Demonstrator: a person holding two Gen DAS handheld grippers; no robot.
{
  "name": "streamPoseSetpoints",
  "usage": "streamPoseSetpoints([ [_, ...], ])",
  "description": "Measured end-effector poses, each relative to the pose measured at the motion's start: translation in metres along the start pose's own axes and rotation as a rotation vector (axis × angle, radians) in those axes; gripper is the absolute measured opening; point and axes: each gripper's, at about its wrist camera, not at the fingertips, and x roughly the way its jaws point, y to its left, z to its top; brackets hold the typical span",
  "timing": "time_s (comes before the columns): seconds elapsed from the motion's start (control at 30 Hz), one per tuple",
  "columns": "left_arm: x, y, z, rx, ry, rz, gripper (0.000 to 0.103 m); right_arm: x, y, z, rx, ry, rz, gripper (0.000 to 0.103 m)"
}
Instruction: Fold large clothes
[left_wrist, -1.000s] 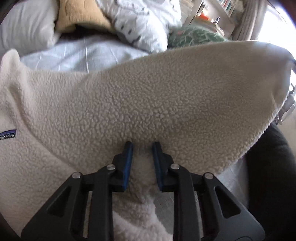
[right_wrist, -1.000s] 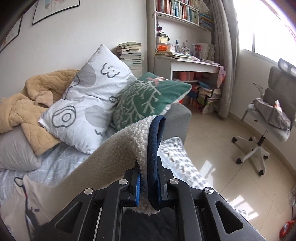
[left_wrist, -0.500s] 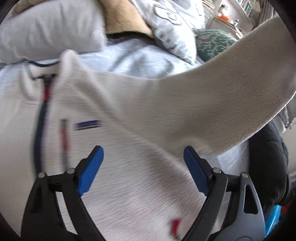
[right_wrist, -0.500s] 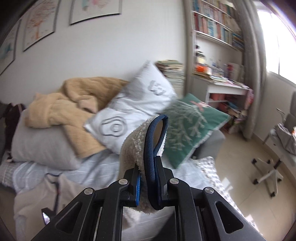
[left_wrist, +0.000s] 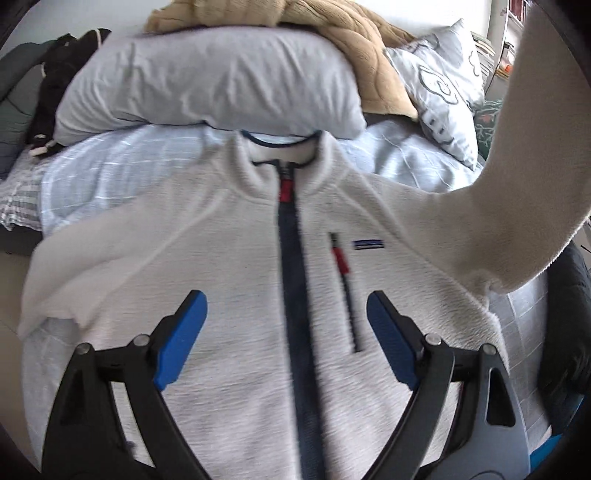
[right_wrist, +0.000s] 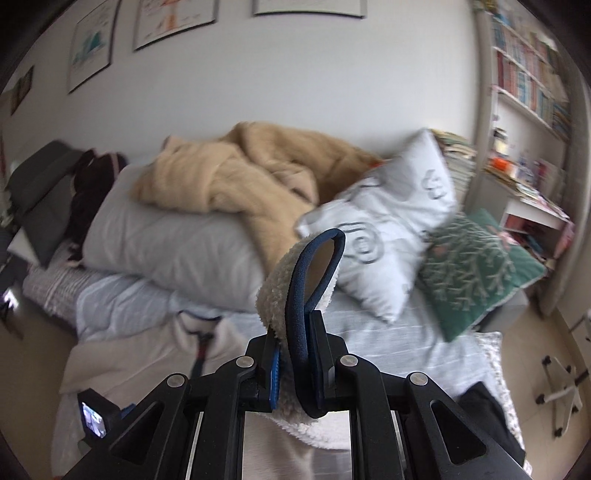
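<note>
Fleece jacket (left_wrist: 229, 280) lies zip-up on the bed (left_wrist: 122, 162). Left gripper (left_wrist: 286, 332) has released it and now hangs above, jaws apart and empty. Right gripper (right_wrist: 295, 373) stays clamped on the navy-trimmed sleeve cuff (right_wrist: 314, 280), raised for folding across.

One fleece jacket (left_wrist: 229, 266), two grippers.
Beyond the right gripper (right_wrist: 295, 369): three pillows, one tan blanket (right_wrist: 236, 177), four wall pictures, one bed (right_wrist: 399, 343).
</note>
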Motion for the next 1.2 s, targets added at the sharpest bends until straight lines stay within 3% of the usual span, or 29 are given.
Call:
streamPoseSetpoints([
  [0.4, -0.031, 0.062, -0.015, 0.049, -0.097, 0.094, 0.088, 0.077, 0.139, -0.032, -0.115, 0.148, 0.167, 0.015],
  [0.73, -0.015, 0.090, -0.026, 0.088, -0.083, 0.121, 0.088, 0.141, 0.216, -0.080, -0.189, 0.303, 0.263, 0.021],
  [0.8, -0.010, 0.098, -0.028, 0.078, -0.064, 0.079, 0.088, 0.151, 0.225, -0.089, -0.183, 0.339, 0.293, 0.024],
  [0.87, -0.006, 0.110, -0.029, 0.055, -0.045, 0.011, 0.088, 0.158, 0.231, -0.096, -0.174, 0.370, 0.344, 0.043],
  [0.97, -0.001, 0.139, -0.033, -0.022, -0.031, -0.151, 0.088, 0.158, 0.234, -0.102, -0.188, 0.365, 0.374, 0.066],
  [1.07, 0.005, 0.179, -0.033, -0.175, -0.047, -0.271, 0.088, 0.157, 0.226, -0.106, -0.209, 0.354, 0.366, 0.066],
  [1.2, 0.026, 0.205, -0.030, -0.266, 0.007, -0.267, 0.088, 0.165, 0.192, -0.114, -0.159, 0.369, 0.342, 0.068],
])
